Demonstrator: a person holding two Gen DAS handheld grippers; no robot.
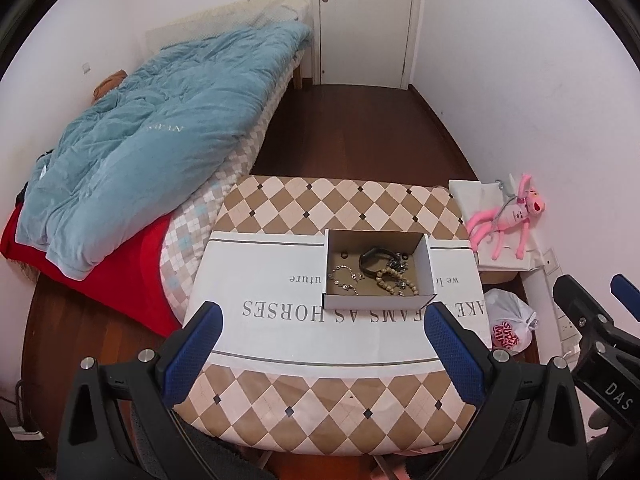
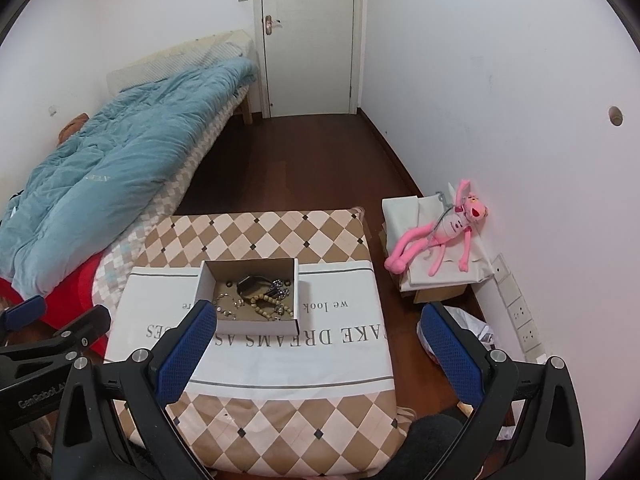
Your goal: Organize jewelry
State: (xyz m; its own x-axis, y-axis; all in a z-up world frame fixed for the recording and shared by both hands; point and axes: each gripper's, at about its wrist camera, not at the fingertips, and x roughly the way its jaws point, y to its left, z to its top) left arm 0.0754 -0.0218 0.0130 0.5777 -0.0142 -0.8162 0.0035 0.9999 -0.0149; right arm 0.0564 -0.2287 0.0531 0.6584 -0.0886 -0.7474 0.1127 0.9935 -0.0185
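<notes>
A small open cardboard box [image 1: 426,256] [image 2: 206,280] sits on a white printed cloth [image 1: 280,328] [image 2: 340,340] over a checkered cushion. Inside lie a black band [image 1: 374,258] [image 2: 250,281], a wooden bead bracelet [image 1: 394,278] [image 2: 266,303], a silver chain bracelet [image 1: 344,278] [image 2: 226,304] and a few small rings, all tangled loosely. My left gripper [image 1: 322,334] hangs open in front of the box, nothing between its blue pads. My right gripper [image 2: 318,334] is open too, its left finger [image 2: 188,350] overlapping the box's near corner in view.
A bed with a blue quilt [image 1: 152,136] and red sheet runs along the left. A pink plush toy [image 2: 444,228] lies on white paper over a carton at the right wall. A plastic bag [image 1: 508,326] sits on the wooden floor. A closed door [image 2: 308,36] stands ahead.
</notes>
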